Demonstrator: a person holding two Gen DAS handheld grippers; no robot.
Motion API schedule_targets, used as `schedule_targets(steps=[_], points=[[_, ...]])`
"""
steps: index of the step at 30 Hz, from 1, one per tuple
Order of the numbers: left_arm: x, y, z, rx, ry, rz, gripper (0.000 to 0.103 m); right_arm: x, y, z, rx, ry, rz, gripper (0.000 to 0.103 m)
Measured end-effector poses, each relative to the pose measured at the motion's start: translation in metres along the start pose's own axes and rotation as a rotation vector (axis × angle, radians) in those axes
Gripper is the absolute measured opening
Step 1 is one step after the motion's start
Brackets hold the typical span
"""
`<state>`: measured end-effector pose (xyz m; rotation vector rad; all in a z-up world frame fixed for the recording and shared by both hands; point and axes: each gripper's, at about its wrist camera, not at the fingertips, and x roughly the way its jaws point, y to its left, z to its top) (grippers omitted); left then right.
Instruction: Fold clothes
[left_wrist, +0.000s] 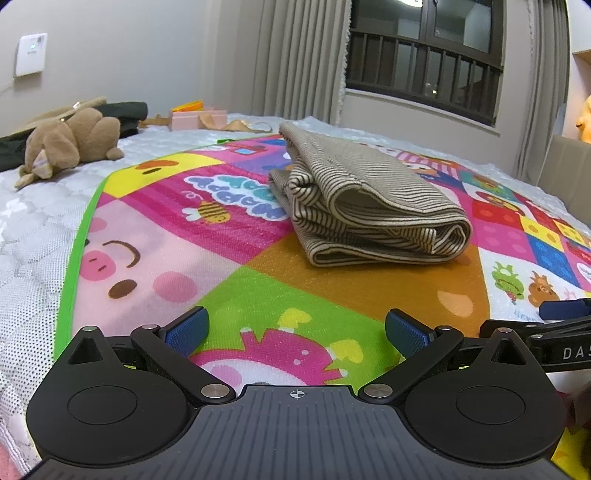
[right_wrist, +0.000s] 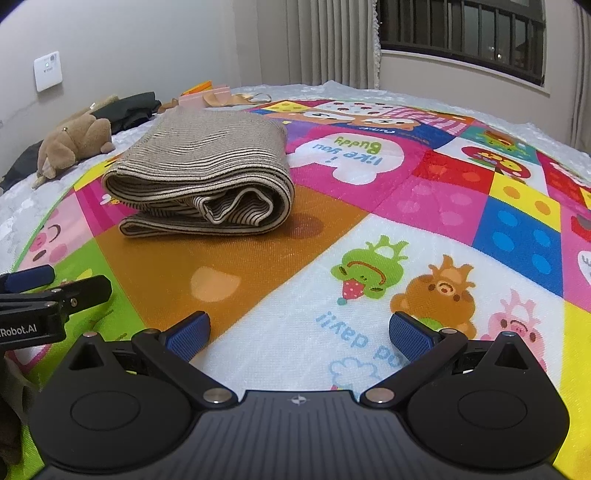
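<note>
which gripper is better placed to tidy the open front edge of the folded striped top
Left, probably. The folded striped top lies nearly straight ahead of the open left gripper; from the open right gripper it sits off to the left.

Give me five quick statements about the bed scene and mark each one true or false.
1. The striped cloth lies folded on the play mat. True.
2. The left tongs grip the cloth. False: they are open and clear of it.
3. The right tongs are open. True.
4. A plush toy sits on top of the cloth. False: it lies apart, on the bedding.
5. The curtain covers the whole window. False: the window shows beside it.
</note>
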<state>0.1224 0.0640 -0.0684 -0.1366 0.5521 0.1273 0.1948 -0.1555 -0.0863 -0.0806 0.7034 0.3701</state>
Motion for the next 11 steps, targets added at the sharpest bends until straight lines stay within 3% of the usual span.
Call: schedule_targets(steps=[4,7,8,9,11], points=[[0.000,0.004,0.003,-0.009,0.003,-0.028,0.103,-0.002,0.007,0.005,0.011,-0.014,0.011,0.103],[-0.013,0.028,0.015,-0.111,-0.048,-0.112,0.103,-0.009,0.026,0.021,0.043,-0.067,0.057,0.103],[-0.020,0.037,0.020,-0.139,-0.102,-0.119,0.103,-0.011,0.032,0.026,0.054,-0.085,0.072,0.103],[-0.030,0.050,0.026,-0.167,-0.195,-0.090,0.103,-0.014,0.039,0.031,0.065,-0.103,0.087,0.103],[-0.043,0.071,0.042,-0.189,-0.307,-0.030,0.103,-0.018,0.051,0.041,0.087,-0.139,0.118,0.103]])
